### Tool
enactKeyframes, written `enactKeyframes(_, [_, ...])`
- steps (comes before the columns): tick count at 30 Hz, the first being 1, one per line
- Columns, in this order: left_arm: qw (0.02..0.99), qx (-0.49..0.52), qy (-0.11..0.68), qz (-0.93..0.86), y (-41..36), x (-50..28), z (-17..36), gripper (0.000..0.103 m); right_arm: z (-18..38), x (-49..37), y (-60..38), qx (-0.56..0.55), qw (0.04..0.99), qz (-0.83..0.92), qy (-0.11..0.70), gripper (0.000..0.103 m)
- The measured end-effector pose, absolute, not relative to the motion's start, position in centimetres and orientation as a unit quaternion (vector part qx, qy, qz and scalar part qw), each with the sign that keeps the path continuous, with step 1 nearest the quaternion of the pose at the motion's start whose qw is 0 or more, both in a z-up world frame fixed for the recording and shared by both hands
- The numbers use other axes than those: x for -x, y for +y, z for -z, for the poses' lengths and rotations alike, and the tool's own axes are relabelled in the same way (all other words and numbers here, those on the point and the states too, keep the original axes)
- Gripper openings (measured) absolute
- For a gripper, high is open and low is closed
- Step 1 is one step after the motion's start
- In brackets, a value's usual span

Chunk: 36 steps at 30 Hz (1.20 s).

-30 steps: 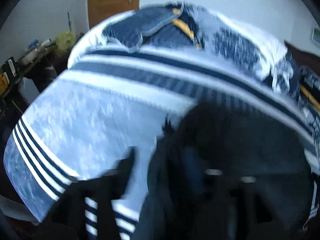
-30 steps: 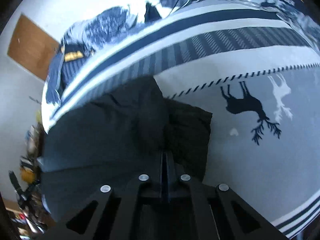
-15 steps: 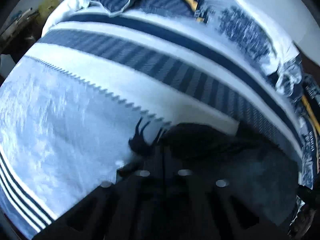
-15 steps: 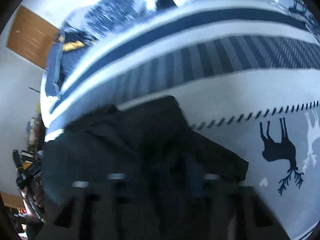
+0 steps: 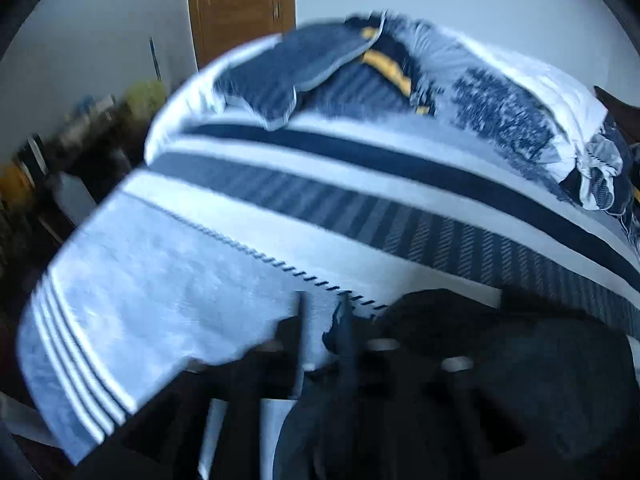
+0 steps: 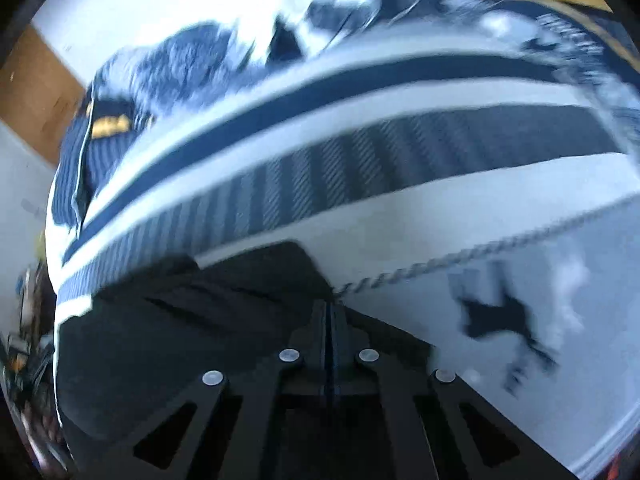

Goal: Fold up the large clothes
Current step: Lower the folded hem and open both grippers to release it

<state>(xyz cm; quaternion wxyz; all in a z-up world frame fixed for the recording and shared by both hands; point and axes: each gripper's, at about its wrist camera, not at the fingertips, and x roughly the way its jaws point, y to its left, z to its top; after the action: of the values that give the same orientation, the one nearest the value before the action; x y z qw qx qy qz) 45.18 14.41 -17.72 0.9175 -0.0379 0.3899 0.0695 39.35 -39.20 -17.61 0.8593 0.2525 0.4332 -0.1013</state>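
A: Two grippers, what are they doing?

B: Right gripper has its fingers pressed together, closing on a fold of the dark garment, likely pinning that edge for folding. Left gripper is opening, fingers parted; nothing clearly between them.

A: Where does the garment lie?

B: On the bed's striped blanket, at its near end. Beyond the garment, a reindeer print; farther, rumpled bedding, then a wooden door.

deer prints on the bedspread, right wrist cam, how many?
2. A dark deer sits right of the closed tongs, below the dashed line; a pale white deer is just right of it. Both are blurred; the dark garment may hide others.
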Motion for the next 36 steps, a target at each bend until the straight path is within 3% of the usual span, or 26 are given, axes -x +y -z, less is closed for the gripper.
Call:
enactKeyframes(1, [0.922,0.038,0.379,-0.065,13.5,-44.0,16.7,0.083,16.5,-38.1,-38.1,-0.273,0.864,0.072,0.416,0.040])
enactKeyframes(2, [0.928,0.040,0.368,-0.050,12.2,-42.6,16.0,0.091,15.8,-37.5,-36.7,-0.279,0.869,0.048,0.405,0.062])
enactKeyframes(3, [0.932,0.038,0.358,-0.036,10.8,-41.5,15.5,0.092,14.9,-37.0,-34.9,-0.275,0.880,0.023,0.388,0.087])
enactKeyframes(7, [0.916,-0.068,0.394,-0.006,3.6,-41.4,18.3,0.092,13.8,-38.0,-25.6,-0.163,0.899,-0.052,0.403,0.087])
enactKeyframes(12, [0.897,-0.049,0.435,-0.060,4.8,-44.9,22.8,0.092,19.4,-42.0,-21.2,-0.080,0.875,-0.048,0.475,0.087])
enactKeyframes(26, [0.890,0.056,0.449,-0.047,9.9,-49.2,25.7,0.096,24.1,-43.1,-33.9,-0.140,0.868,0.091,0.468,0.086])
enactKeyframes(30, [0.907,0.039,0.414,-0.068,11.4,-45.0,22.1,0.096,22.9,-40.8,-35.3,-0.130,0.859,0.150,0.472,0.085])
enactKeyframes(33, [0.932,0.028,0.356,-0.063,12.0,-39.3,19.1,0.096,19.0,-34.6,-34.0,-0.162,0.890,0.095,0.416,0.085])
enactKeyframes(36, [0.935,0.011,0.353,-0.034,10.9,-34.1,18.6,0.096,17.5,-28.5,-30.9,-0.174,0.902,0.016,0.395,0.086])
